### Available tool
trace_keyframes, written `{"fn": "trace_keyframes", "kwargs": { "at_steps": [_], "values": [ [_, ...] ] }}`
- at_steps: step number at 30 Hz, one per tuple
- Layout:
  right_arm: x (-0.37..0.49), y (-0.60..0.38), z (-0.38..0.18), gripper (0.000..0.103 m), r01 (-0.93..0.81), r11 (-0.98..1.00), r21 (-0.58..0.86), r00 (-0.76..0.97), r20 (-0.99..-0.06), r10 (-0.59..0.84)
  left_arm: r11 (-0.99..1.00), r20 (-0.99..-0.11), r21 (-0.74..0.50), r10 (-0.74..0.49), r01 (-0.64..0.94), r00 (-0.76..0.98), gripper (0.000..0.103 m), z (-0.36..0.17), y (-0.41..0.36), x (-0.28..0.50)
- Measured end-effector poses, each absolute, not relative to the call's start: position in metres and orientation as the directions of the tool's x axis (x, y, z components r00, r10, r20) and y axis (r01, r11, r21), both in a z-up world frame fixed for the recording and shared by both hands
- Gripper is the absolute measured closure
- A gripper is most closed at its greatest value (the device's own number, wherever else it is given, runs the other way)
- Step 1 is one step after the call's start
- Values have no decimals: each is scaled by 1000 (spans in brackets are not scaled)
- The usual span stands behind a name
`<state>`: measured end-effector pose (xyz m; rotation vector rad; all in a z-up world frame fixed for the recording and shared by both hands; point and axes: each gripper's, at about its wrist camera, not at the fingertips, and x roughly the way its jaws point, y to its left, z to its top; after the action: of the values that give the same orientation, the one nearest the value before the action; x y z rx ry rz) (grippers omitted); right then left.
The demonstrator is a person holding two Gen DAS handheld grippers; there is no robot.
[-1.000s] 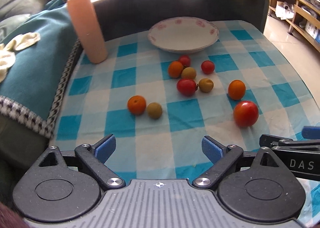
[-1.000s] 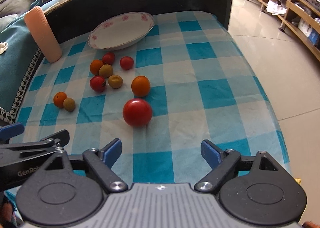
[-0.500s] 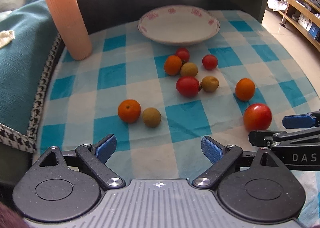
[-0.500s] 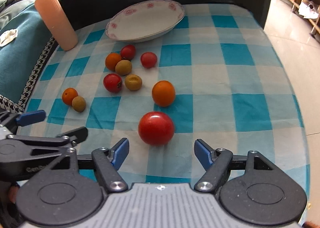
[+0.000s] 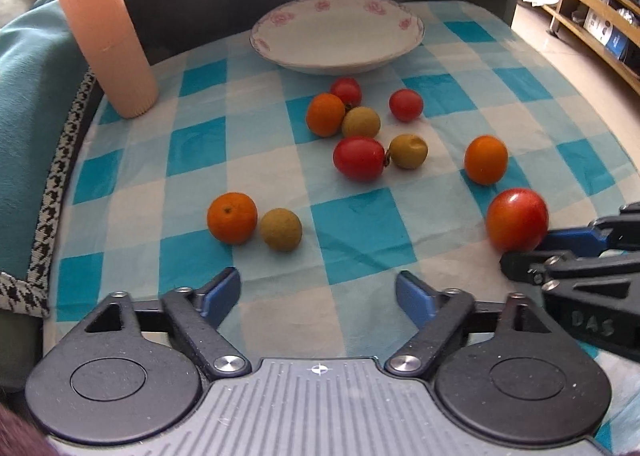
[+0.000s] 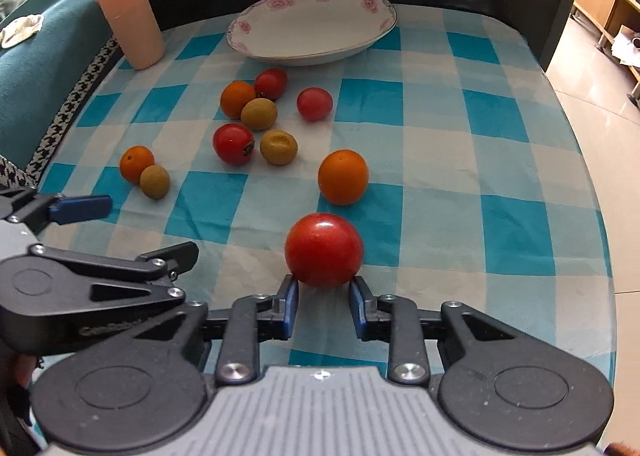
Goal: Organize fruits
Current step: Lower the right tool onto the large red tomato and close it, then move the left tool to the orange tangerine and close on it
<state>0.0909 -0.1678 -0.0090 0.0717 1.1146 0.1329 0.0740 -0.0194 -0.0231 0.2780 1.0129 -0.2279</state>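
Right gripper [image 6: 323, 298] closing around the large tomato [image 6: 324, 250]; left gripper [image 5: 318, 290] closing too, nothing between its jaws.
We advise seating the pads at the tomato's widest girth, squeezing gently, before lifting toward the plate [image 6: 256, 46].

right gripper [image 5: 560, 244] cut off by left-wrist view's edge, shelf items [image 5: 600, 24] too small to tell
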Motion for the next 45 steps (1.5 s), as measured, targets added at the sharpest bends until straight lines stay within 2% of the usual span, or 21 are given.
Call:
{"fn": "trace_keyframes", "kwargs": {
  "at_steps": [8,11,13,15,20,22,26,28,30,31,34,36,39,42,45],
  "values": [
    [91,-168,-9,62,-81,989,122,423,-895,145,949,-857,106,-64,296,511,23,-26,-16,70],
    [91,-165,-8,67,-86,991,106,419,-898,132,946,-860,147,-23,290,510,17,-25,-19,68],
    [91,-165,-7,76,-85,990,116,417,-898,141,944,-856,156,-18,292,516,15,-26,-20,68],
    [90,-165,-10,76,-83,989,124,410,-900,147,944,-845,173,-5,282,534,4,-29,-18,68],
    [91,-164,-10,76,-86,989,121,417,-897,146,964,-866,104,-34,245,498,0,-33,-5,78],
    [91,-164,-10,76,-85,989,123,417,-897,148,963,-869,105,-33,250,494,3,-31,-7,79],
    [89,-171,-10,77,-82,985,151,419,-892,171,945,-876,80,-85,318,475,27,-24,-12,77],
    [87,-174,-10,77,-81,983,162,423,-888,181,944,-879,68,-96,323,467,31,-23,-12,79],
    [86,-177,-8,79,-80,982,170,430,-883,188,942,-876,69,-101,329,472,44,-21,-12,80],
    [85,-178,-7,79,-80,981,176,434,-880,193,942,-875,65,-105,330,473,46,-20,-12,81],
    [87,-181,-2,79,-88,974,207,441,-869,224,938,-860,41,-142,344,490,45,-14,-12,90],
    [89,-184,-1,78,-90,966,244,439,-860,258,931,-851,17,-178,364,495,41,-11,-14,96],
    [90,-188,-2,71,-90,955,284,432,-852,294,917,-833,3,-218,399,508,31,-7,-19,105],
    [91,-191,-3,70,-93,948,303,431,-846,313,901,-820,-4,-251,433,515,28,-7,-26,113],
    [94,-191,-2,63,-97,950,296,440,-844,307,898,-817,-19,-268,440,511,26,-7,-21,114]
  ]
}}
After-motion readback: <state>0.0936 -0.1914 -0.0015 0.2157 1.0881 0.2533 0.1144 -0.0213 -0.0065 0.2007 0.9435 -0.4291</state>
